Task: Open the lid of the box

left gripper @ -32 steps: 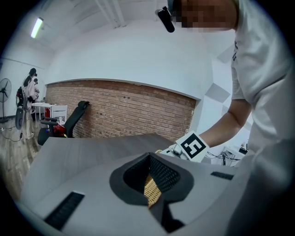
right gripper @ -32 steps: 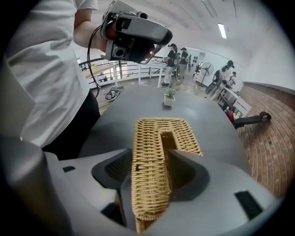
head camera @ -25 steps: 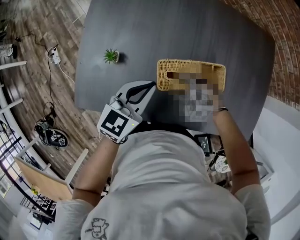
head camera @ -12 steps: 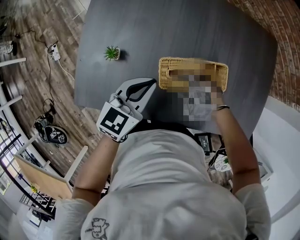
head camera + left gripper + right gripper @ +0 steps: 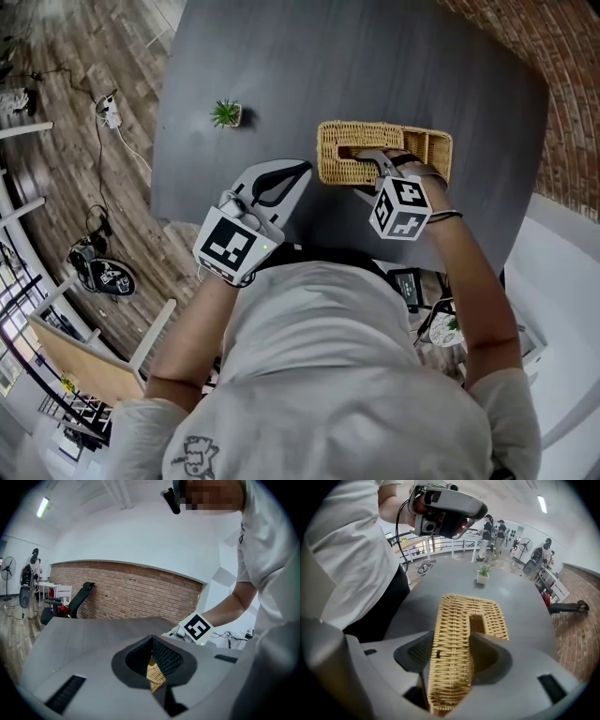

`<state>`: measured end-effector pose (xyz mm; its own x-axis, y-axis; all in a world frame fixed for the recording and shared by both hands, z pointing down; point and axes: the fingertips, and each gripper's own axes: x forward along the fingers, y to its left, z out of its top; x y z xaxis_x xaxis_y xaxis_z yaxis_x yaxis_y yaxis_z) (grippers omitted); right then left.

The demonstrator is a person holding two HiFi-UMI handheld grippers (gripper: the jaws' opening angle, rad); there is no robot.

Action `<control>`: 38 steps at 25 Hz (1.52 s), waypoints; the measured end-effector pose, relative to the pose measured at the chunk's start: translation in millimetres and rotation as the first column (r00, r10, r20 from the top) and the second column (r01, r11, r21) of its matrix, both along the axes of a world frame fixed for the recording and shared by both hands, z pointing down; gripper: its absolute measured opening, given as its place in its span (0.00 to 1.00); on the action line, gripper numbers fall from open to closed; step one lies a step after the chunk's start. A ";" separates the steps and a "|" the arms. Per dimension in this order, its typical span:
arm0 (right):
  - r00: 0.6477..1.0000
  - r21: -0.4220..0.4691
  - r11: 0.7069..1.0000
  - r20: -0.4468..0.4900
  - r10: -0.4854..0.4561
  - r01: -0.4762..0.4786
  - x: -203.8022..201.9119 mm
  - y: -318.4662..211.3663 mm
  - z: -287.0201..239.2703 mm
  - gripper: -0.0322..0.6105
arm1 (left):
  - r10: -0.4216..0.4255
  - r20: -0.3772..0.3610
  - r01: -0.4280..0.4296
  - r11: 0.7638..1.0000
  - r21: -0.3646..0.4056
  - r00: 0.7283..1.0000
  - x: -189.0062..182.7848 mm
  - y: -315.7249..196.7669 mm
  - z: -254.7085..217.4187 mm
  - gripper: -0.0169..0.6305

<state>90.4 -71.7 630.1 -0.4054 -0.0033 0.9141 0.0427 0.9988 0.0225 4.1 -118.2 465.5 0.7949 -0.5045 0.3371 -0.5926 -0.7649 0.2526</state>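
Right hand-held gripper (image 5: 368, 159) astride wall of box (image 5: 337, 171)

A dark grey worktop (image 5: 375, 66) carries a small green plant in a pale pot (image 5: 225, 114), set near its left edge in the head view. Beyond that edge lies a wooden plank floor (image 5: 75, 56), where a white power strip (image 5: 110, 114) trails its cable. A brick wall (image 5: 131, 595) runs along the far side of the room with a black office chair (image 5: 75, 604) in front of it, and farther off are a standing fan (image 5: 6, 570) and a few people (image 5: 492, 529).
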 end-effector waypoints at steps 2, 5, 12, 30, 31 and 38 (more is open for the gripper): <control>1.000 -0.012 1.000 -0.004 0.000 0.000 0.0 -1.0 -4.8 0.43 | 0.001 0.000 -0.001 1.000 0.003 1.000 -0.9 -1.1 -0.6 0.04; 1.000 -0.038 0.999 -0.010 0.005 -0.006 0.6 -1.8 -10.8 0.42 | 0.003 -0.003 -0.003 1.000 0.006 1.000 -1.7 -1.9 -1.8 0.04; 1.000 -0.063 0.998 -0.020 -0.005 0.004 3.1 -4.2 -23.1 0.41 | 0.021 0.001 -0.021 1.000 0.021 1.000 -0.2 -3.3 -7.9 0.04; 1.000 0.088 0.996 -0.017 -0.012 0.014 5.4 -32.3 -69.9 0.21 | 0.074 -0.010 -0.073 0.995 0.061 0.997 9.8 -16.5 -29.8 0.04; 1.000 0.110 0.994 -0.020 -0.011 0.013 5.6 -35.9 -72.9 0.20 | 0.075 -0.010 -0.075 0.995 0.065 0.997 10.0 -18.0 -31.1 0.04; 1.000 0.239 0.971 -0.031 0.004 0.003 6.3 -65.1 -90.6 0.12 | 0.087 -0.004 -0.086 0.992 0.090 0.996 12.8 -30.1 -40.3 0.04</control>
